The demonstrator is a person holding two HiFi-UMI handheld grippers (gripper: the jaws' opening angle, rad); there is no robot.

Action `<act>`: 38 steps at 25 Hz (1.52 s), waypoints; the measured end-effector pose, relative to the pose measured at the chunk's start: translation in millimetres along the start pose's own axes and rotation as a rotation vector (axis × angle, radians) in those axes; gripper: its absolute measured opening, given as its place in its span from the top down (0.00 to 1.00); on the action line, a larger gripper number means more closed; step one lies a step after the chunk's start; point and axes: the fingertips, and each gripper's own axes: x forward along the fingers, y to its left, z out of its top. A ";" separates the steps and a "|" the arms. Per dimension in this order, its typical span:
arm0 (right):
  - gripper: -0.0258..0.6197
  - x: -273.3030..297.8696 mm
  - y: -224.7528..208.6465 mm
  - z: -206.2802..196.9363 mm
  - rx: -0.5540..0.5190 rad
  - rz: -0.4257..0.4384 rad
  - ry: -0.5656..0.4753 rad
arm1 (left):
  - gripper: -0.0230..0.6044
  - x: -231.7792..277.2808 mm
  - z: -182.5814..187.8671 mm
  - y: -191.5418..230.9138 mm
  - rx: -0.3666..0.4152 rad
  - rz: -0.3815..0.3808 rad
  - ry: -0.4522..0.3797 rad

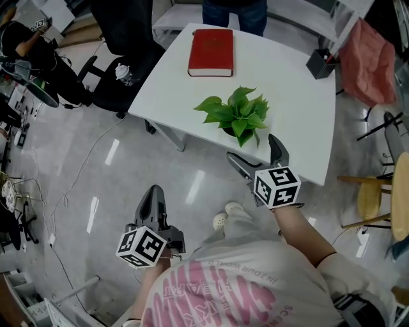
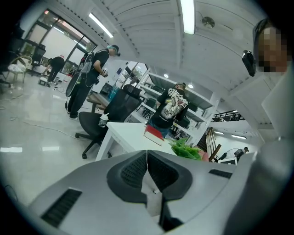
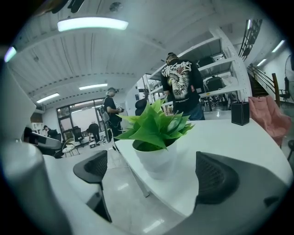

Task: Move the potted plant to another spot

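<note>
Plant [image 1: 236, 115] is standing upright in its white pot [image 3: 156, 158] on the white table [image 1: 287, 76], toward the near edge on my side and about halfway across left to right. My right tool [image 1: 254, 148] is right at that edge, just in front of it and spread wide. In the right gripper view the pot shows between the two pads, but neither pad touches it and there's a clear gap on both sides, so nothing is gripped.

Past it, at the far end of the table, a red book [image 1: 211, 52] lies flat, well apart from the pot. A small black box [image 1: 319, 64] sits near the far right corner. A person [image 1: 235, 14] stands at the far edge.

My left tool [image 1: 152, 195] is nowhere near any of this. It hangs low over the shiny floor [image 1: 96, 166] off the table's left side, pressed together with nothing in it.

Round the outside: a black office chair [image 1: 121, 76] by the table's far left corner, something pink [image 1: 370, 60] draped past the table on the right, and a wooden stool [image 1: 374, 198] on my right.
</note>
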 end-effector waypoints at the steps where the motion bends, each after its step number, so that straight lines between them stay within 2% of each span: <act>1: 0.03 4.1 -0.3 0.4 -0.009 -0.004 -0.005 | 0.92 -0.3 -0.4 1.6 0.001 0.007 0.001; 5: 0.03 21.4 -1.5 -1.1 -0.082 -0.030 -0.014 | 0.92 -1.3 -3.7 5.7 0.001 0.029 0.005; 13: 0.03 47.9 -2.8 1.6 -0.121 -0.039 -0.029 | 0.92 -4.5 -10.3 16.9 -0.006 0.077 0.019; 30: 0.03 78.9 -6.3 7.9 -0.114 -0.072 -0.066 | 0.92 -6.4 -13.9 31.3 -0.068 0.108 0.006; 38: 0.03 89.5 -9.5 10.8 -0.098 -0.079 -0.069 | 0.92 -7.6 -8.7 37.8 -0.071 0.123 -0.002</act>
